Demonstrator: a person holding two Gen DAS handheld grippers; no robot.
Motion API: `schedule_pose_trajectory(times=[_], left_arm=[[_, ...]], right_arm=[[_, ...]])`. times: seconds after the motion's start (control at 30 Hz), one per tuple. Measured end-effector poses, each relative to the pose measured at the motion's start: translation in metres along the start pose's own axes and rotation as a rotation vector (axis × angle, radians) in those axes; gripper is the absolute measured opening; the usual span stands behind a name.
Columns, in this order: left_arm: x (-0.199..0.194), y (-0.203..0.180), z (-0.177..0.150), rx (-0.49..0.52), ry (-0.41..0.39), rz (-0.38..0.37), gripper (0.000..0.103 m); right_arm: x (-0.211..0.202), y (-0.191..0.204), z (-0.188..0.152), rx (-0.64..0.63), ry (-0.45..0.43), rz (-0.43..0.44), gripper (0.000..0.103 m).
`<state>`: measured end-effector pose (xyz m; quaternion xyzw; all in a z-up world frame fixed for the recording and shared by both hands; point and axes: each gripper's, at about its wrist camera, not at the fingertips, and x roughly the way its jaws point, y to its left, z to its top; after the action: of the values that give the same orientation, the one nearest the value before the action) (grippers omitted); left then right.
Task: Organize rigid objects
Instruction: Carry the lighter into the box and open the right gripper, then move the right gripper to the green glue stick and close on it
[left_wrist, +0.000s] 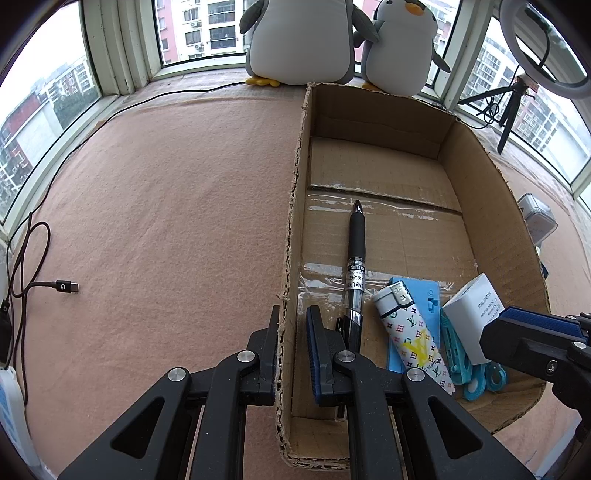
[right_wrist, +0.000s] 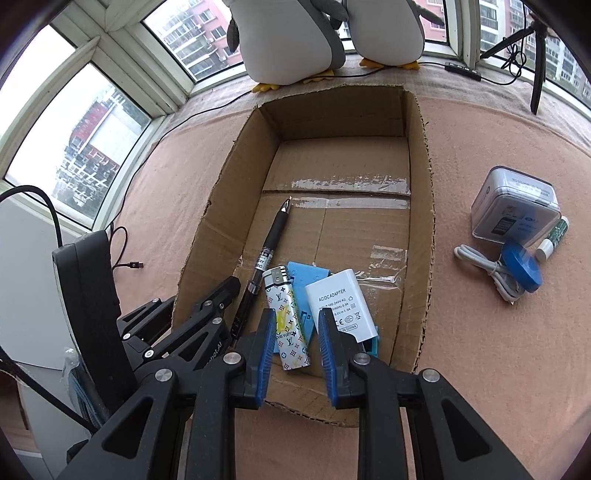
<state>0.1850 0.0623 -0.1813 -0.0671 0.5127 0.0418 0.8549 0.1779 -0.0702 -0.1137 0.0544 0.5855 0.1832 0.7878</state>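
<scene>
1. Along the left wall of the cardboard box (left_wrist: 491, 173), our left gripper (left_wrist: 291, 350) is clenched on the wall itself, steadying it.
2. Our right gripper (right_wrist: 295, 332) hovers over the box's near end, jaws slightly apart, grasping nothing.
3. Near end of the box holds pen (left_wrist: 356, 258), lighter (right_wrist: 286, 317), adapter (right_wrist: 341, 301) and blue scissors (left_wrist: 458, 354).
4. We judge a placement just done; next pick lies right of the box on the cloth: clear case (right_wrist: 515, 206), blue tape roll (right_wrist: 522, 267), white cable (right_wrist: 491, 266), small tube (right_wrist: 554, 240).
5. Far half of the box is free; the right wall must be cleared.
</scene>
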Motion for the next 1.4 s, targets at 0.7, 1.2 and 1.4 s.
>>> schedule_pose_trajectory(times=[0.7,1.2,1.4], left_arm=[[0.0,0.0,0.0,0.002,-0.001,0.004,0.011],[-0.001,-0.001,0.001,0.0,-0.003,0.016,0.012],[-0.001,-0.002,0.001,-0.005,-0.003,0.021,0.012]], right_arm=[[-0.074,-0.105,-0.022,0.182,-0.125,-0.074,0.023],[-0.083,-0.191,-0.014,0.389,-0.169,-0.17,0.028],[-0.068,-0.213,0.001,0.45,-0.15,-0.178,0.028]])
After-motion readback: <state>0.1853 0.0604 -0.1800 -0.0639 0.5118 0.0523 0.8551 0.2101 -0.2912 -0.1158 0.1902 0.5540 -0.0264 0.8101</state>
